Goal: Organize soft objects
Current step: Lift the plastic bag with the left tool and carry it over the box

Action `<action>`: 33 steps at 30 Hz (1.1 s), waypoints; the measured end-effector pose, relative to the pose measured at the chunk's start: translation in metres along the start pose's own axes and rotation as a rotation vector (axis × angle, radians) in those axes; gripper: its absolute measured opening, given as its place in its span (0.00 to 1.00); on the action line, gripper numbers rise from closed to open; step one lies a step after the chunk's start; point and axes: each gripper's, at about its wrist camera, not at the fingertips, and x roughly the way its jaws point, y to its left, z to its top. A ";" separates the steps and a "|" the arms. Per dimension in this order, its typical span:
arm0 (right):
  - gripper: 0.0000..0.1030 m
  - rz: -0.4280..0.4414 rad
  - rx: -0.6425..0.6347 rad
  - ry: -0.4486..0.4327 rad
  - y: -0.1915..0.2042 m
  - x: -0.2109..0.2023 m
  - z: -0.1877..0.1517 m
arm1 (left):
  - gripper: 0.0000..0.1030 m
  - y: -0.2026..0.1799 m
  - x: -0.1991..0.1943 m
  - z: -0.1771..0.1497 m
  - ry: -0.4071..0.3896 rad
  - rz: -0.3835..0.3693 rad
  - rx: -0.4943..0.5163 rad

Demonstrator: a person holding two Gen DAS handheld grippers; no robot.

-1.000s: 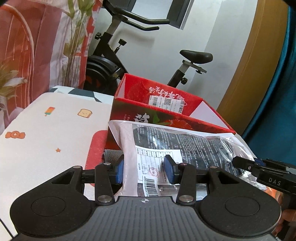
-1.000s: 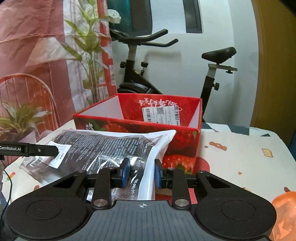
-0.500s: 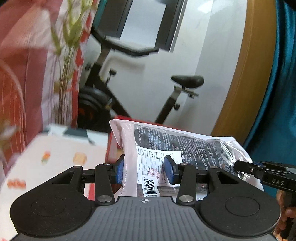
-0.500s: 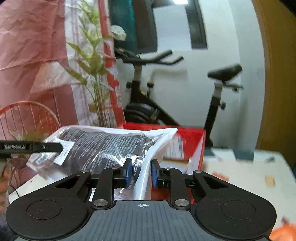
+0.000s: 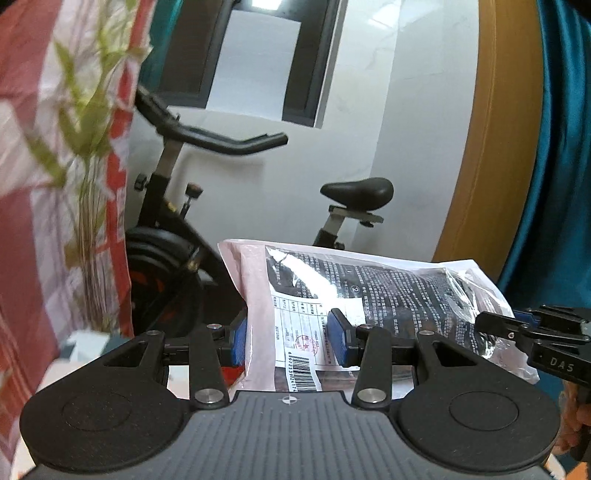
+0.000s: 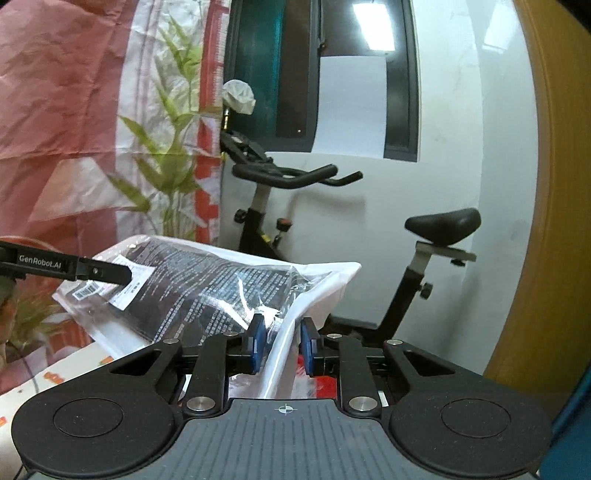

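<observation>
The clear plastic bag (image 5: 369, 291) with a dark folded thing inside is up in the air, in front of the exercise bike (image 6: 439, 236). The left tool (image 5: 288, 341) pinches one end of the bag. The right tool (image 6: 282, 345) pinches the other end.

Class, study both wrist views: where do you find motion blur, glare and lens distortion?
Left wrist view: the leafy curtain is smeared by motion blur, and glare streaks cross the plastic package. Right wrist view: sharper overall; a ceiling light reflects in the window, and fisheye distortion bows the wooden door frame into a curve.
</observation>
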 end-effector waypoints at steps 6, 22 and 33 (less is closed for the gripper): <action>0.18 -0.025 0.039 0.034 -0.022 0.030 0.004 | 0.45 -0.004 0.038 0.015 0.026 0.002 0.036; 0.16 -0.038 0.179 0.272 -0.050 0.110 -0.070 | 0.46 0.021 0.155 -0.031 0.378 0.023 0.044; 0.15 -0.022 0.192 0.370 -0.046 0.129 -0.085 | 0.48 0.025 0.168 -0.046 0.453 0.065 0.127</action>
